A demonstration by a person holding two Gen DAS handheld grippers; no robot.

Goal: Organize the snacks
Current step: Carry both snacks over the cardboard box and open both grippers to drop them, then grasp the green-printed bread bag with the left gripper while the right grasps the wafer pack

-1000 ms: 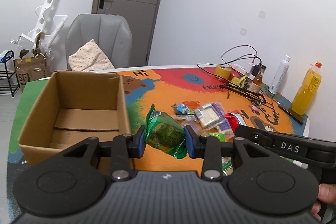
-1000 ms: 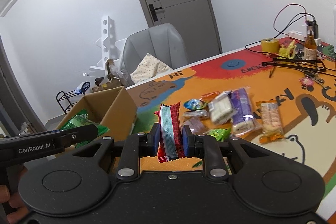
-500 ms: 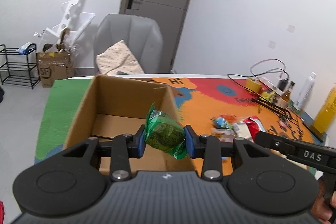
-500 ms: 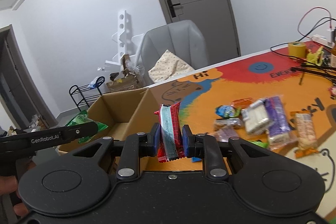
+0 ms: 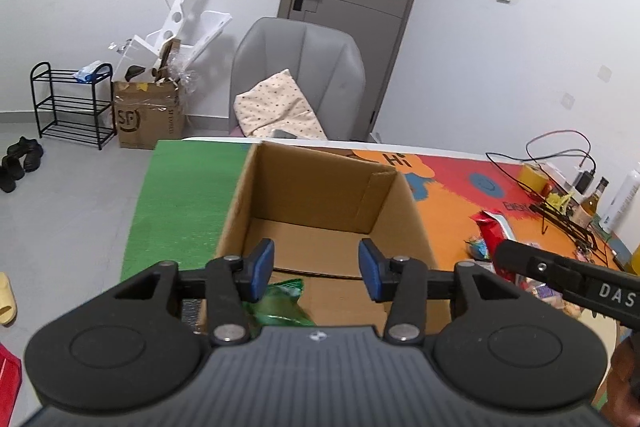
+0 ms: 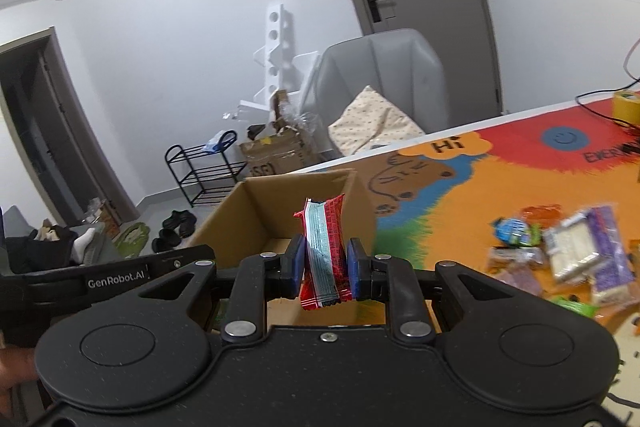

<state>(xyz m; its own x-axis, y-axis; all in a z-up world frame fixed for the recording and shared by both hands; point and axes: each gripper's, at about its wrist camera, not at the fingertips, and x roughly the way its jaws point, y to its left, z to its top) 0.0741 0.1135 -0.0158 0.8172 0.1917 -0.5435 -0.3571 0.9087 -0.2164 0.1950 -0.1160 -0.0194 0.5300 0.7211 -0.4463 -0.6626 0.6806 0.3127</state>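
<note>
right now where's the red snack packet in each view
Left wrist: red snack packet at right, above the right gripper's black finger.
Right wrist: red snack packet at centre, upright, clamped between the blue pads of the right gripper.
Shared landmark: cardboard box.

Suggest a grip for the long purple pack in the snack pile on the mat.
Purple pack: come from above, tongs across its narrow width near mid-length. It lies flat and long on the mat; the white pack crowds one side.
</note>
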